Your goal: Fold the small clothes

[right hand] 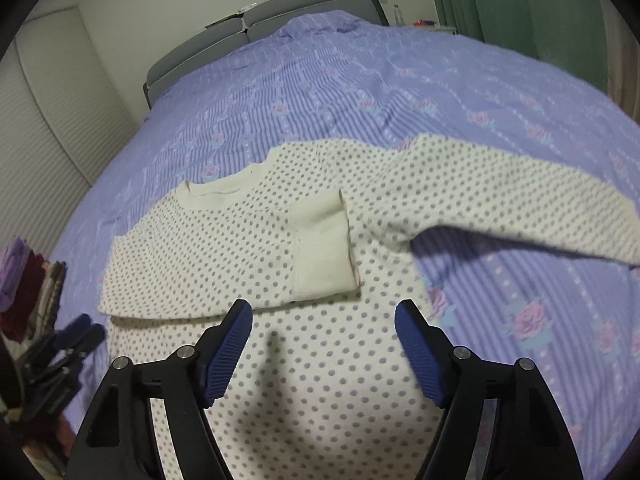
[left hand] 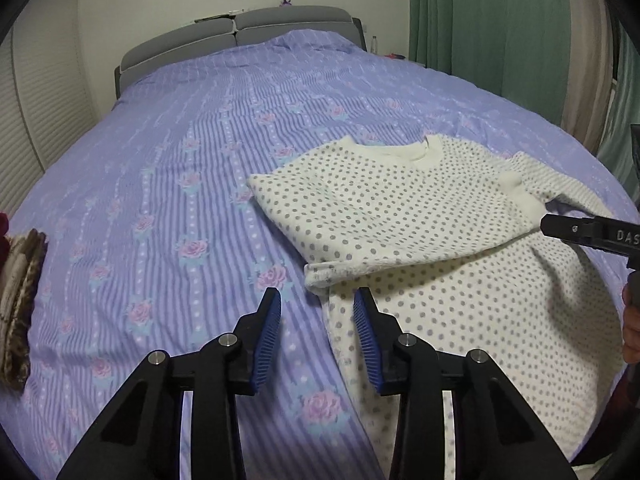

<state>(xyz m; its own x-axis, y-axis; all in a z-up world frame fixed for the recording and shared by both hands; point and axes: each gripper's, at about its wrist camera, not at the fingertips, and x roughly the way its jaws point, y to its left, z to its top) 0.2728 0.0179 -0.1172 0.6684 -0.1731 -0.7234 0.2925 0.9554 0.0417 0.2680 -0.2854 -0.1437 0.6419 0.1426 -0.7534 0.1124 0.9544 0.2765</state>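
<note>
A cream sweater with grey dots [left hand: 400,208] lies flat on the purple bedspread [left hand: 180,160]. Its left sleeve is folded across the chest, the plain cuff [right hand: 324,248] lying on the body [right hand: 312,380]. The right sleeve [right hand: 500,208] stretches out to the right. My left gripper [left hand: 318,304] is open and empty, just above the sweater's left edge below the folded sleeve. My right gripper [right hand: 324,316] is open and empty, above the sweater's body just below the cuff. It also shows in the left wrist view [left hand: 588,236], and the left gripper shows blurred in the right wrist view [right hand: 76,334].
A stack of folded clothes [left hand: 20,304] sits at the bed's left edge, also in the right wrist view [right hand: 32,292]. A grey headboard [left hand: 240,36] stands at the far end. Green curtains [left hand: 500,32] hang at the right. A white wardrobe [right hand: 60,128] is at the left.
</note>
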